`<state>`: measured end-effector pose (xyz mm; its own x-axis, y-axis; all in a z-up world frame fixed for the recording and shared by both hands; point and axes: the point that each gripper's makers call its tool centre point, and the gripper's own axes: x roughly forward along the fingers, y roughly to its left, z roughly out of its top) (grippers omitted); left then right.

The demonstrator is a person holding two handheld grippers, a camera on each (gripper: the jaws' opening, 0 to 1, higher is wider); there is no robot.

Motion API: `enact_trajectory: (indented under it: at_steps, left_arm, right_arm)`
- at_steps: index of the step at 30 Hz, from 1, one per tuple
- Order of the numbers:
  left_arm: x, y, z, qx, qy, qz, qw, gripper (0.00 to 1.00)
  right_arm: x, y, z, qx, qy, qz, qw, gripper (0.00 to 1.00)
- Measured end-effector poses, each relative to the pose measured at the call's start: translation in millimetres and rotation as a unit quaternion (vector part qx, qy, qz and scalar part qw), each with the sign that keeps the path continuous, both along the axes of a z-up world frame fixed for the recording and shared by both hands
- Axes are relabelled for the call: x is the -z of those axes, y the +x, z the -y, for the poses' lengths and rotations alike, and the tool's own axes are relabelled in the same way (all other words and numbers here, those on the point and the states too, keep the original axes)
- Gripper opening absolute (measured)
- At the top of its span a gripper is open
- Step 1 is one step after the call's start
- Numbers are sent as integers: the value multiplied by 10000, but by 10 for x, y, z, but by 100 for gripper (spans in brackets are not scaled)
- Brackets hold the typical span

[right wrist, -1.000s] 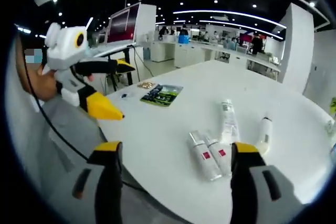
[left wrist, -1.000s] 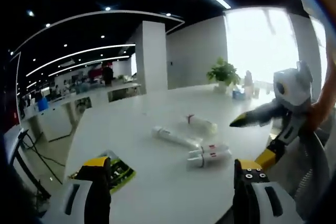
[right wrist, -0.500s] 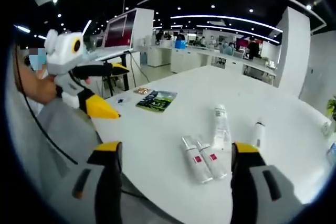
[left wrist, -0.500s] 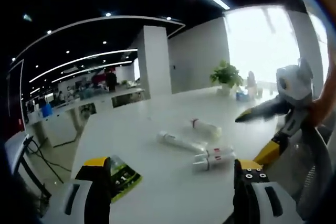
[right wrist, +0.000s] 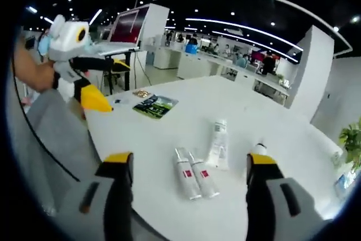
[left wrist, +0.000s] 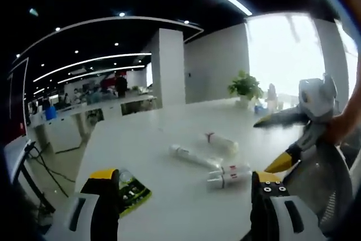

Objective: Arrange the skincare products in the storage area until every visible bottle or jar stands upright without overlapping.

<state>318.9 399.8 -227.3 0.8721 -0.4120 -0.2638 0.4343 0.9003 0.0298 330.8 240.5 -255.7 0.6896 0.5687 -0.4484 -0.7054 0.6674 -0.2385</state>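
Several white skincare products lie flat on the white table (left wrist: pixel 152 139). A long tube (left wrist: pixel 189 155) and a short bottle (left wrist: pixel 221 141) lie behind two side-by-side bottles with red labels (left wrist: pixel 228 173). In the right gripper view the red-label pair (right wrist: pixel 193 167) lies between my jaws, with the tube (right wrist: pixel 218 136) behind it and the short bottle (right wrist: pixel 258 149) partly hidden by my right finger. My left gripper (left wrist: pixel 183 196) is open and empty, short of the products. My right gripper (right wrist: pixel 187 182) is open and empty too, and it shows at the right (left wrist: pixel 269 142). The left gripper (right wrist: pixel 110 83) shows at the upper left.
A green booklet (right wrist: pixel 153 104) lies near the table edge, with a small brown item (right wrist: pixel 141 93) beside it. A monitor (right wrist: pixel 132 26) stands on a desk beyond. A potted plant (left wrist: pixel 245 86) stands at the table's far end. A person's arm (right wrist: pixel 34 71) holds the left gripper.
Both views have shifted a little as the hands drew back and rose. The products lie where they were. Both grippers stay open and empty.
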Motion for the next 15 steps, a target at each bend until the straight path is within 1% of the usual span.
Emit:
enact_trajectory:
  at_steps: [1, 2, 3, 4, 5, 6, 8, 11, 12, 15]
  left_arm:
    - [-16, 0, -12, -12, -4, 9, 10000, 100]
    - [-19, 0, -17, -20, -3, 9, 10000, 100]
    - [-17, 4, -29, -53, 17, -19, 10000, 100]
    - [-15, -3, -26, 3, 179, -2, 9998, 100]
    - [-17, -6, -29, 22, 289, 35, 9996, 100]
    - [-14, -13, -17, 41, 265, 34, 9996, 100]
    - [52, -31, 20, 88, 262, -38, 9996, 100]
    - [197, -36, 110, 219, 490, -140, 9985, 99]
    - [218, -47, 164, 361, 613, -155, 9973, 99]
    - [183, -75, 193, 429, 606, -78, 9972, 97]
  right_arm:
    - [14, 4, 14, 10, 39, -10, 10000, 83]
    - [77, 0, 41, 80, 98, -131, 9998, 83]
    - [200, -26, 116, 178, -235, -349, 9990, 81]
    - [146, 11, 108, 105, -330, -92, 9994, 80]
    - [40, 16, 58, 122, 49, -41, 9999, 79]
    - [24, 9, 51, 144, 168, -80, 9997, 80]
    - [55, 22, 97, 192, 20, -77, 9998, 80]
    - [52, 12, 69, 149, 92, -104, 9998, 80]
    - [50, 8, 62, 127, 86, -100, 9998, 80]
    - [52, -8, 46, 82, 112, -124, 9998, 80]
